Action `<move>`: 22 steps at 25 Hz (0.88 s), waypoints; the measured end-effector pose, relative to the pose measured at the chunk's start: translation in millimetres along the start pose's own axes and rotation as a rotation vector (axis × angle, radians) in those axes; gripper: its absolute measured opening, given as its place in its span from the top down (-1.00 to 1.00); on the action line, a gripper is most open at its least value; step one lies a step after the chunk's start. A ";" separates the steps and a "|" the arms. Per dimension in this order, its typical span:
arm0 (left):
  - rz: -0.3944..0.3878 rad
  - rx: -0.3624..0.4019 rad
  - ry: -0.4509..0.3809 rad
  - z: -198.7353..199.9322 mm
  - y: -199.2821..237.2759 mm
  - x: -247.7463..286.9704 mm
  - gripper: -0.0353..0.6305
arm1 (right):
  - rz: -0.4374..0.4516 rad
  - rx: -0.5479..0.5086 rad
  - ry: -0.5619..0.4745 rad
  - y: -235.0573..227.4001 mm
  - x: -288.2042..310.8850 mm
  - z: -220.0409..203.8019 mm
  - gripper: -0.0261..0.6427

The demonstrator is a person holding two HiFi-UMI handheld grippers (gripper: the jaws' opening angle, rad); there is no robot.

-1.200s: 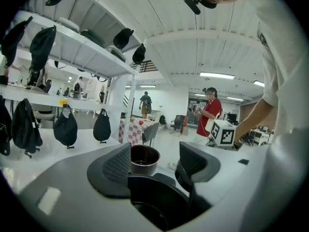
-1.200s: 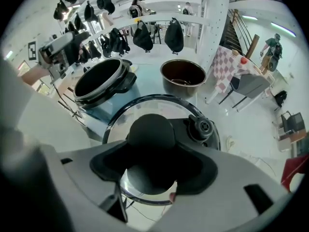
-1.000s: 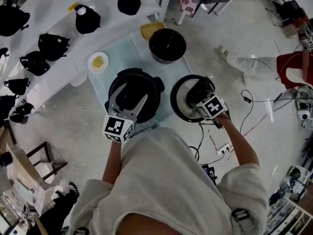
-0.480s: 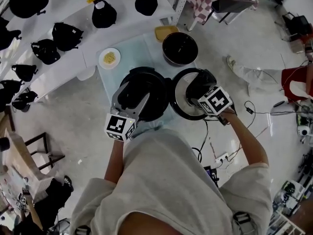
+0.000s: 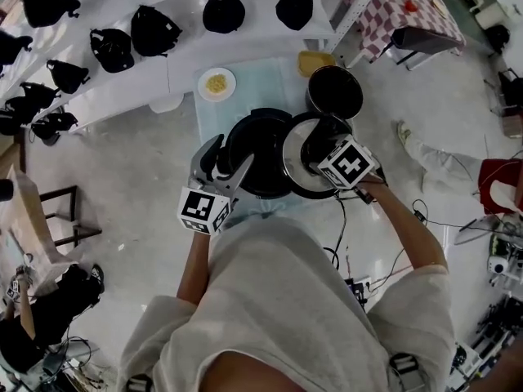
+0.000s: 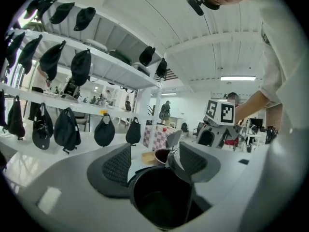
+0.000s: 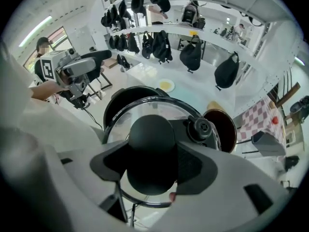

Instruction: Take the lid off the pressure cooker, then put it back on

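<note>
Right claw (image 7: 148,164): closed on the black knob (image 7: 149,141) of the glass lid (image 7: 118,127), one pad on either side of the knob. I hold the lid off the cooker (image 5: 260,149), at its right side. From the head view the lid's steel rim overlaps the cooker's right edge; whether the two touch cannot be told.

Left claw (image 6: 155,156): jaws apart, nothing pressed between the pads. It sits at the cooker's near left rim, with the open, dark, empty-looking bowl just below.

The cooker stands on a pale blue mat (image 5: 211,117) on the floor. Behind it are a second dark pot (image 5: 335,92) and a small plate (image 5: 216,82) of yellow food.
</note>
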State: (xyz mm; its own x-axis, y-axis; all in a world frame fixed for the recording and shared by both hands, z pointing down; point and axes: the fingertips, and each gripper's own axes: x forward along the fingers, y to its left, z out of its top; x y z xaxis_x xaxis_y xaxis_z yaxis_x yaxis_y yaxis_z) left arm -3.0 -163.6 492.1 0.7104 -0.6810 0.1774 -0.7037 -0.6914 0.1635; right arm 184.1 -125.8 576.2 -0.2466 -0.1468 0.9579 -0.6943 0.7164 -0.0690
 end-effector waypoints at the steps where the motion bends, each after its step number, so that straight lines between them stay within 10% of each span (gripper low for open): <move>1: 0.015 -0.003 -0.002 -0.8 4.3 -5.1 0.00 | 0.008 -0.018 0.000 4.2 3.6 7.3 0.11; 22: 0.209 -0.039 -0.029 -4.2 54.9 -67.4 0.00 | 0.115 -0.255 0.028 68.5 55.7 101.6 0.11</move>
State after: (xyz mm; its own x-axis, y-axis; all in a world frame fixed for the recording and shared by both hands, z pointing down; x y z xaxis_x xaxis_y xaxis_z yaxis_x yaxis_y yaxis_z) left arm -89.6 -154.6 493.2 0.5483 -0.8158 0.1840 -0.8355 -0.5246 0.1639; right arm 54.2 -154.2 596.5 -0.2925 -0.0386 0.9555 -0.4696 0.8762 -0.1084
